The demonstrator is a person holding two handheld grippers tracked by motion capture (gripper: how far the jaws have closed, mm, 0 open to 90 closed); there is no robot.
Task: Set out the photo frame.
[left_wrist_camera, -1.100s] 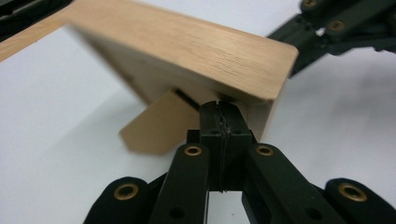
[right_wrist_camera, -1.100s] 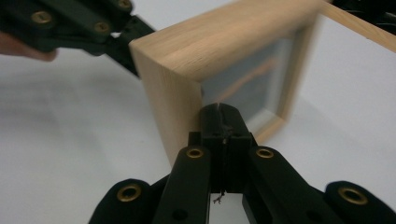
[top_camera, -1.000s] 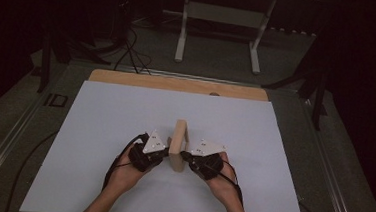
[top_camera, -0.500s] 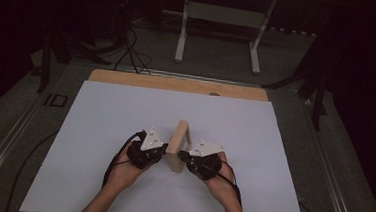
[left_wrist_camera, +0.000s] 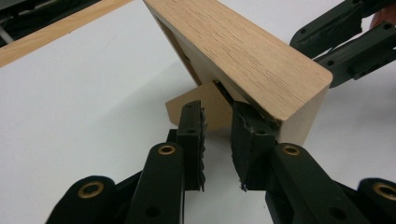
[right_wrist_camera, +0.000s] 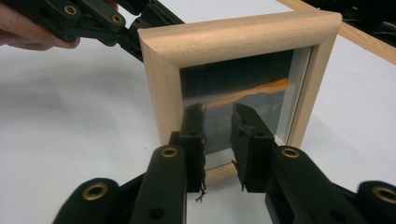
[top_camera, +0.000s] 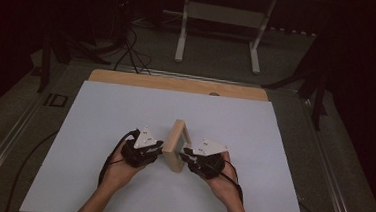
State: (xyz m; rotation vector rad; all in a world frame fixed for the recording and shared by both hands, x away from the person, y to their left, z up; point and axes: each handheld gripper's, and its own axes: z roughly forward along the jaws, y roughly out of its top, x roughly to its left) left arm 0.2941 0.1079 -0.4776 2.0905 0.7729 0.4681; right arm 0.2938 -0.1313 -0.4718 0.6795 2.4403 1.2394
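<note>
- Both pairs of jaws have just been opening: the left hand-held gripper [top_camera: 158, 152] and the right hand-held gripper [top_camera: 185, 155] stood tighter against the picture frame [top_camera: 177, 144] a second ago, and the hands have hardly shifted.
- Now each shows a narrow gap with nothing pinched between the pads.
- Standing upright on the white sheet [top_camera: 100, 115] of the desk, the picture frame sits between the two tools, glass toward the right one.
- At its back, a small prop flap [left_wrist_camera: 205, 109] reaches the sheet just ahead of the left jaws, probably what keeps it standing, though the joint is partly hidden.
- One tool on each side likely steadied it while the prop was set.
- Beyond the picture frame the sheet lies bare up to the wooden edge [top_camera: 177, 83], leaving room all round.
</note>
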